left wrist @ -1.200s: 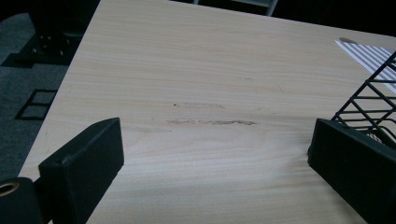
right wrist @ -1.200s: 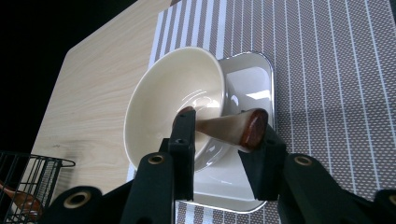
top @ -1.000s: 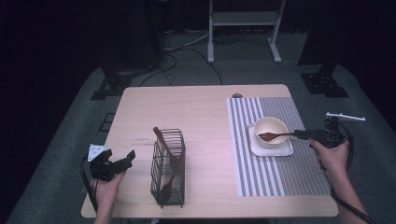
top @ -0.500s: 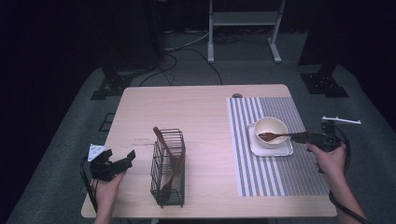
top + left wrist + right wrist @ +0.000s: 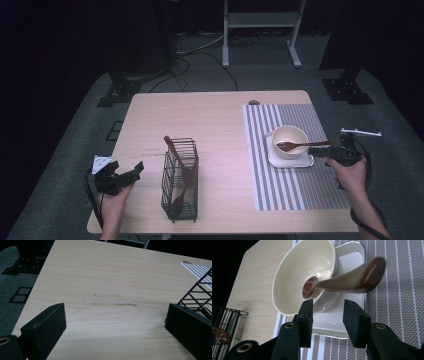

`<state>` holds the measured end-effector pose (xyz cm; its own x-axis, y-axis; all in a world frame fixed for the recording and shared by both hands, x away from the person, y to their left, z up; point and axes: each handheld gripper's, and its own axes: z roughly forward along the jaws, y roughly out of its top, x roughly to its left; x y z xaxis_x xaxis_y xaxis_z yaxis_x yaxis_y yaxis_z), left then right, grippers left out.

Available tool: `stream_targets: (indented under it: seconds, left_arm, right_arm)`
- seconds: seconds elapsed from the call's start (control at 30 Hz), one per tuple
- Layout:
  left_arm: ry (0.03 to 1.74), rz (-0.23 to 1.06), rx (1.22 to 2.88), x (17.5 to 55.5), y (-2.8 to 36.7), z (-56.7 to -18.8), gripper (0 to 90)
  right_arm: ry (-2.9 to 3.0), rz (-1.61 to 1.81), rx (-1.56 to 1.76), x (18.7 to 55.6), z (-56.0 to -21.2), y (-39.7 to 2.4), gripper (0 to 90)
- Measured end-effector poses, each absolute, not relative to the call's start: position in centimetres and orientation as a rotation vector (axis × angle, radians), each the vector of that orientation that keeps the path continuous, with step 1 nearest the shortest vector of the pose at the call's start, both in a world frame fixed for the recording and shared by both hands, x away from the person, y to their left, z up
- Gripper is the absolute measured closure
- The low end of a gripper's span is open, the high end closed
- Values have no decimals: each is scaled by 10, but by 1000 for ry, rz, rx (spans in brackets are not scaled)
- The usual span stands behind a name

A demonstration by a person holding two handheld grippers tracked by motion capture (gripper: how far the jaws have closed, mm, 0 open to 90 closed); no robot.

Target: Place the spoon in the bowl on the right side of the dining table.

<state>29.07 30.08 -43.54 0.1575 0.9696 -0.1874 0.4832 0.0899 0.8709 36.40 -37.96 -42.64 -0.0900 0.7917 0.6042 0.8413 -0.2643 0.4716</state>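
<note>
Brown wooden spoon (image 5: 342, 281) lying tilted with head down inside cream bowl (image 5: 297, 277) on white square plate (image 5: 347, 322), handle jutting over rim just above right tongs (image 5: 327, 322), untouched.

Pale wooden table (image 5: 210, 120), grey carpet (image 5: 65, 165) around it, white metal frame (image 5: 260, 22) beyond.

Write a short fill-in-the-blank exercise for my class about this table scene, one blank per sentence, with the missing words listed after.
1. The wooden spoon rests with its head inside the cream ____.
2. The bowl stands on a small white ____.
3. The striped placemat lies on the person's ____ side of the table.
4. The black wire basket holds brown ____ utensils.

Missing words: bowl; tray; right; wooden
</note>
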Motion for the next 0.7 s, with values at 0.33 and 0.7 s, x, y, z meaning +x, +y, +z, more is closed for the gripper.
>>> stream_targets:
  seconds: [0.33, 0.7]
  left_arm:
    - [1461, 672, 1528, 291, 302, -436, 26]
    - [1454, 674, 1533, 290, 302, -436, 26]
  right_arm:
    - [-1867, -1307, -2075, 361, -432, -375, 509]
    - [-1879, -1279, -2058, 356, -441, -366, 478]
